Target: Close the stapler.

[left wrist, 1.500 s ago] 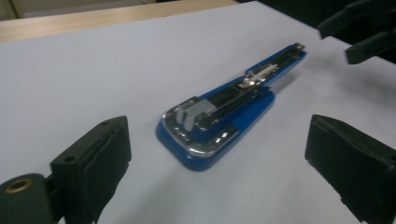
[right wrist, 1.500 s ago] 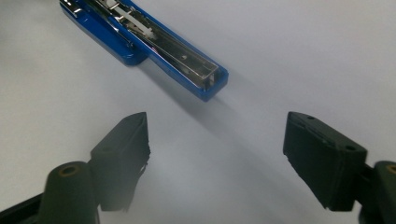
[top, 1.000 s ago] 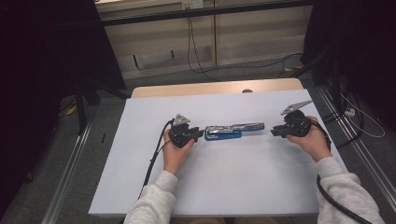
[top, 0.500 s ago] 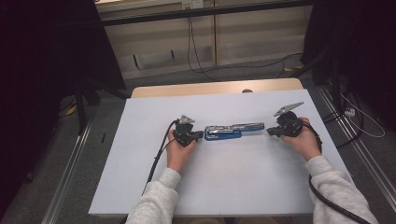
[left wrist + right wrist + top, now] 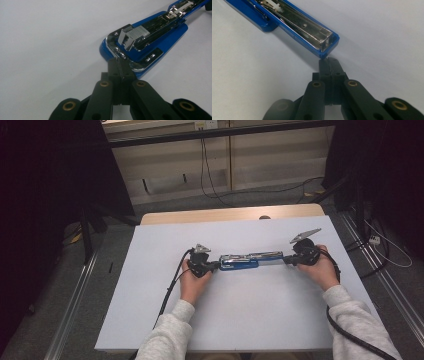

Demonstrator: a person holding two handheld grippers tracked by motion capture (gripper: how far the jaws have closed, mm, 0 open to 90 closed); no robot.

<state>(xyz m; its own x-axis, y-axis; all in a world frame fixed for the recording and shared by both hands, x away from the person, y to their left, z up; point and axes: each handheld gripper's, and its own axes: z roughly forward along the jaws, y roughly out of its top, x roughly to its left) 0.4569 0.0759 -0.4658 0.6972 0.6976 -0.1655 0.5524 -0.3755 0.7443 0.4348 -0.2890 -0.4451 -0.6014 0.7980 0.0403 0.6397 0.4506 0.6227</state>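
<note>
Left gripper view shows staples (image 5: 132, 37) inside the opened stapler (image 5: 160, 35).

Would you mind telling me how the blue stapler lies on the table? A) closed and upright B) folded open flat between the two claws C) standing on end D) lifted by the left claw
B: the stapler lies opened out flat, its staple channel facing up, one shut claw at each end.
</note>
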